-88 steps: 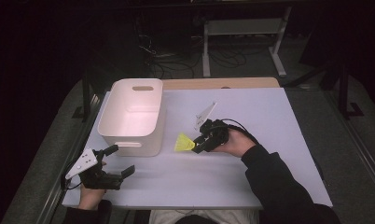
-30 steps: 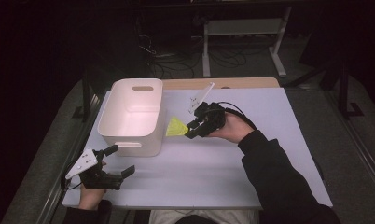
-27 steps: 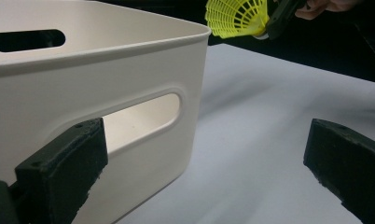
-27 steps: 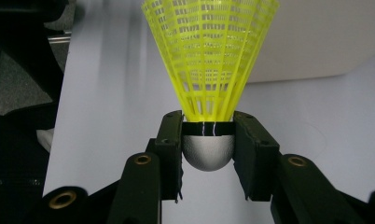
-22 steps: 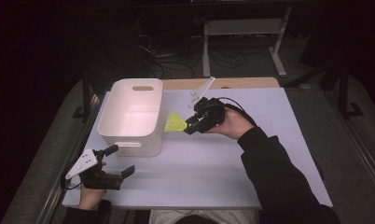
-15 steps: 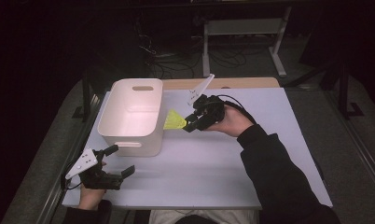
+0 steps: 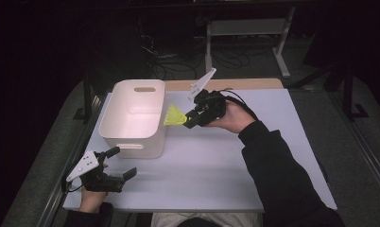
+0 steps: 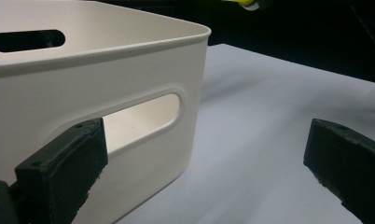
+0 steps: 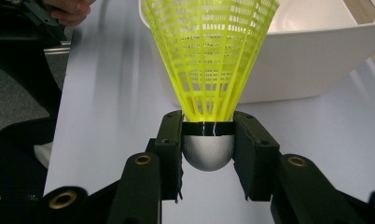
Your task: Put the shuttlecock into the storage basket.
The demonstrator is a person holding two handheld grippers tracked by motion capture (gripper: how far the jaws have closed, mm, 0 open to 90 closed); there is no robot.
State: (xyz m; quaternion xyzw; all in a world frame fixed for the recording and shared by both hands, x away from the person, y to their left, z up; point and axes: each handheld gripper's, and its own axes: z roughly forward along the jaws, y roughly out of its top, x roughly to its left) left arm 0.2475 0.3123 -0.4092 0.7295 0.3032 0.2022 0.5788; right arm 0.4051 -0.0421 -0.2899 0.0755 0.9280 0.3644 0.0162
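Shuttlecock [image 9: 209, 56]: yellow plastic skirt, grey-white cork base; held in the air just beside the near right rim of the white bin [image 7: 133, 116], skirt pointing toward it.
Right gripper [image 7: 192, 119]: jaws clamped on the cork base from both sides, black band just above the pads.
Left gripper [image 7: 116, 163]: jaws spread wide, nothing between them; resting low on the white table [image 7: 235, 161] by the bin's near handle slot [image 8: 143, 119].
Progress: pick-up done, carry nearly done. Left, by my reading: cross the rim and release inside.
Bin contents: visible interior looks bare.
Writing: no brand, label or lettering readable.
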